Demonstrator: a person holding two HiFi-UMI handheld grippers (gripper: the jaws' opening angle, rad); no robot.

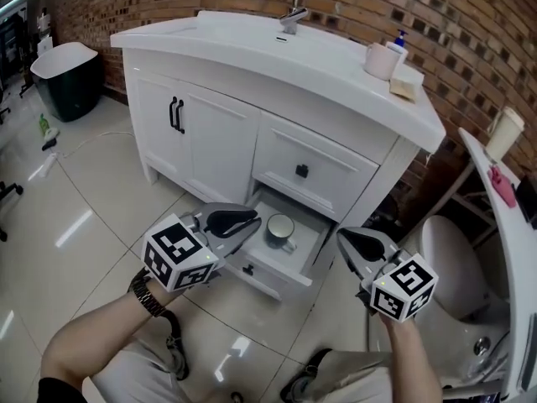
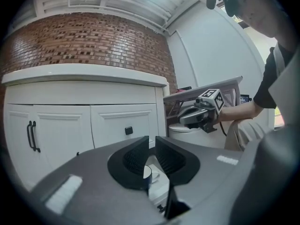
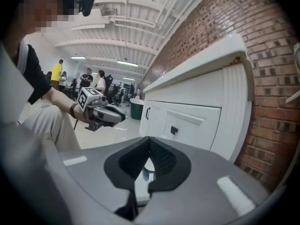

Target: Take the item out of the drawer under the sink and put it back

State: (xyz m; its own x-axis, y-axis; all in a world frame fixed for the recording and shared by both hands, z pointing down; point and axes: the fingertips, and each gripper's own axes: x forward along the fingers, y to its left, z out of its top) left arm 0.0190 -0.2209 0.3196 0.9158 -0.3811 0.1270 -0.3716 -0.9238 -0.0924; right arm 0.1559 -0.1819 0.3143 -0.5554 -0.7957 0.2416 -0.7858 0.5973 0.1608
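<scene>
The bottom drawer (image 1: 270,274) of the white vanity stands pulled out. A grey mug (image 1: 280,227) sits upright inside it. My left gripper (image 1: 256,222) hovers at the drawer's left edge, just left of the mug, jaws a narrow gap apart with nothing between them. In the left gripper view the mug (image 2: 146,173) shows through that gap, beyond the left gripper (image 2: 152,138). My right gripper (image 1: 342,238) hangs to the right of the drawer, shut and empty. In the right gripper view its jaw tips meet at the right gripper (image 3: 150,138).
Above the open drawer is a closed drawer (image 1: 312,168) with a black knob, and cabinet doors (image 1: 191,133) to the left. The sink top (image 1: 336,65) carries a faucet, a cup and a soap bottle. A toilet (image 1: 453,263) stands to the right, a black bin (image 1: 67,78) far left.
</scene>
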